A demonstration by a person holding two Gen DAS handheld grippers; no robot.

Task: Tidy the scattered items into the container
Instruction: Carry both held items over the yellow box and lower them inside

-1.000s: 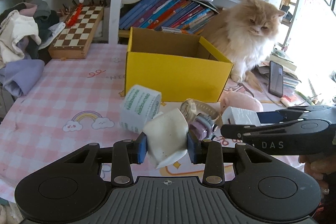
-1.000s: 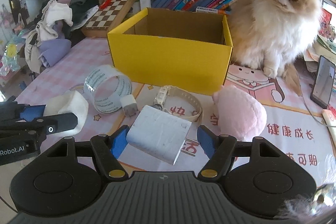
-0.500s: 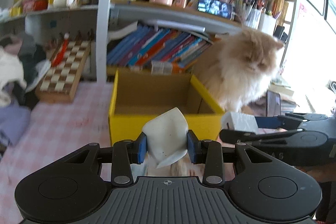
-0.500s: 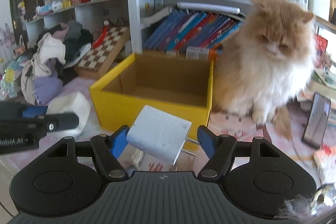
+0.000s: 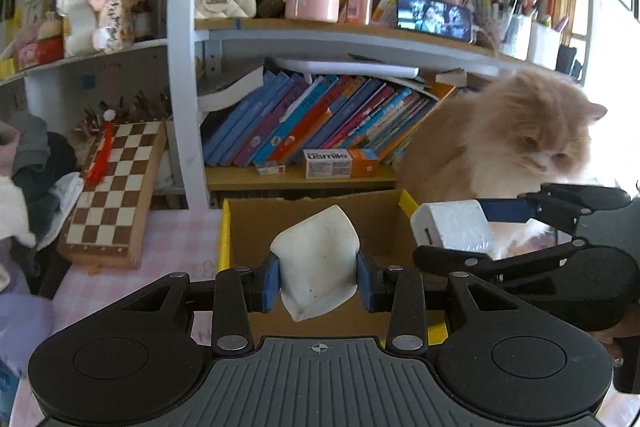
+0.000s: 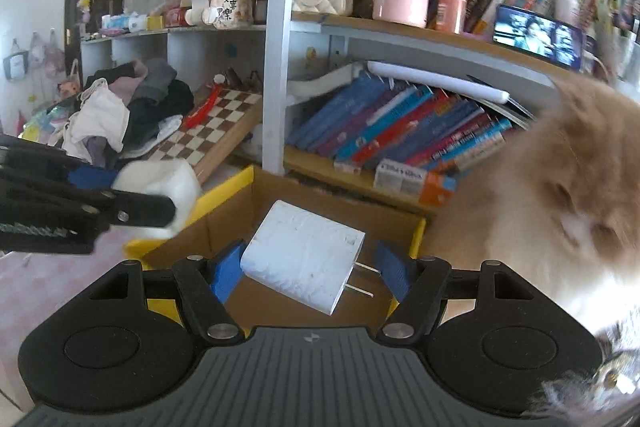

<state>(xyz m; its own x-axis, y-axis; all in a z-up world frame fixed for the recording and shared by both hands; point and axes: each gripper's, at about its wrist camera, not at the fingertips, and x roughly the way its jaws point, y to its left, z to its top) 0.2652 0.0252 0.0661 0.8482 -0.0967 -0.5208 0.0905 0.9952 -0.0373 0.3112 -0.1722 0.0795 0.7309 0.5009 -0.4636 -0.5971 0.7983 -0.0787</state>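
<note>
Bookshelves fill the background above my yellow box. My left gripper is clamped on a white pouch at lower centre; my right gripper pinches a white charger.

1. Box: yellow outside, brown cardboard inside.
2. Charger plug: white.
3. Soft item: off-white.
4. Gripper pads: blue.
5. Chessboard: brown-and-cream checks.
6. Cat: orange-cream fur.
7. Tablecloth: pink check.
</note>
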